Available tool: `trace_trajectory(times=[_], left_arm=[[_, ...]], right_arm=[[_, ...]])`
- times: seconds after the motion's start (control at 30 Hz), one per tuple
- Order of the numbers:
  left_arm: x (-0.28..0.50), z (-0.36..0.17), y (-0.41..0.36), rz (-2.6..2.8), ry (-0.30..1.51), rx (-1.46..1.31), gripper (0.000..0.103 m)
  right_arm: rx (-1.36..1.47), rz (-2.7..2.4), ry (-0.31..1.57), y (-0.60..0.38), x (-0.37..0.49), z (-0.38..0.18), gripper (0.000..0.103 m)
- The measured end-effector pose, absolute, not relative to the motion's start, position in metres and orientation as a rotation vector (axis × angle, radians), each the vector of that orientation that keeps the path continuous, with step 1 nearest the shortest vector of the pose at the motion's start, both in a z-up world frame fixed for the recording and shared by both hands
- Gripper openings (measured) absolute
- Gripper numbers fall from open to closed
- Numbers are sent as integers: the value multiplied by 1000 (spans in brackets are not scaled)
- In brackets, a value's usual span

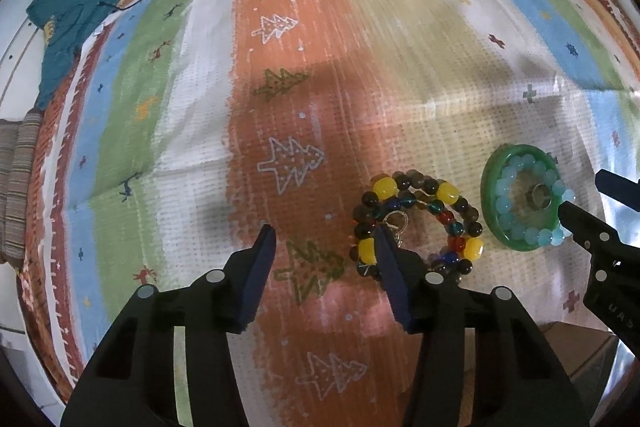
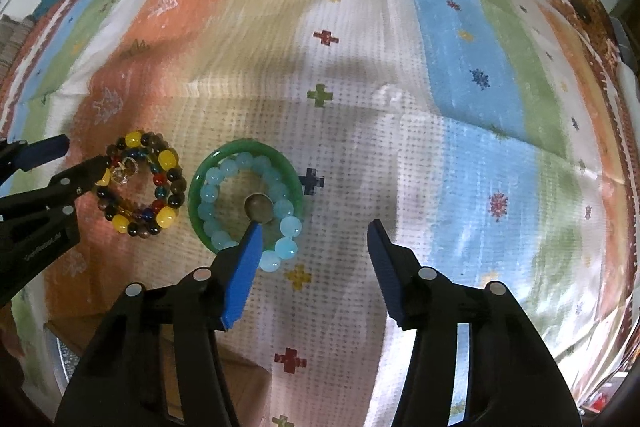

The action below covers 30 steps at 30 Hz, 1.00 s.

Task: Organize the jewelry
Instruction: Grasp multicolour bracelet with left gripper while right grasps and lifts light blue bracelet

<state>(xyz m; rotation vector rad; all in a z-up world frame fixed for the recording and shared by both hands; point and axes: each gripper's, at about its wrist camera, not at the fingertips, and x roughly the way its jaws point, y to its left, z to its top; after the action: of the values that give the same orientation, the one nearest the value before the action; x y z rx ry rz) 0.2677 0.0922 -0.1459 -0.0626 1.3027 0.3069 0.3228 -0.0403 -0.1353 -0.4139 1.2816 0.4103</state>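
Two grippers, left point(image 1: 324, 239) and right point(image 2: 316, 227), hang spread and empty over beads point(image 1: 416, 223) and bangle point(image 2: 244, 199), lower frame, on cloth point(image 2: 400, 107).

The striped cloth point(image 2: 460, 75) lies bare far ahead and to the right. Two things block the near left side: the green bangle point(image 2: 200, 187) and, just beside it, the dark bead bracelets point(image 2: 176, 187).
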Motion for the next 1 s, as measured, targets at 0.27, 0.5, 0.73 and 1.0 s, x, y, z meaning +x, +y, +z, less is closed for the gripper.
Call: trace_trajectory(times=[0.27,0.5,0.73,1.0], left_arm=[[274,-157,86,267,1331,-57,31],[272,-159,84,270,1342,-62,11],[269,-142,86,263,1308,-99,11],[263,-112,77,233,1247,-117,11]], right_arm=[[-427,442,1299,-35,323,-142,29],[-430,477,1287,-33,319,-140,12],[-411,480,1266,-37,317,-133,12],[-406,501,1207,-36,312,-112,12]])
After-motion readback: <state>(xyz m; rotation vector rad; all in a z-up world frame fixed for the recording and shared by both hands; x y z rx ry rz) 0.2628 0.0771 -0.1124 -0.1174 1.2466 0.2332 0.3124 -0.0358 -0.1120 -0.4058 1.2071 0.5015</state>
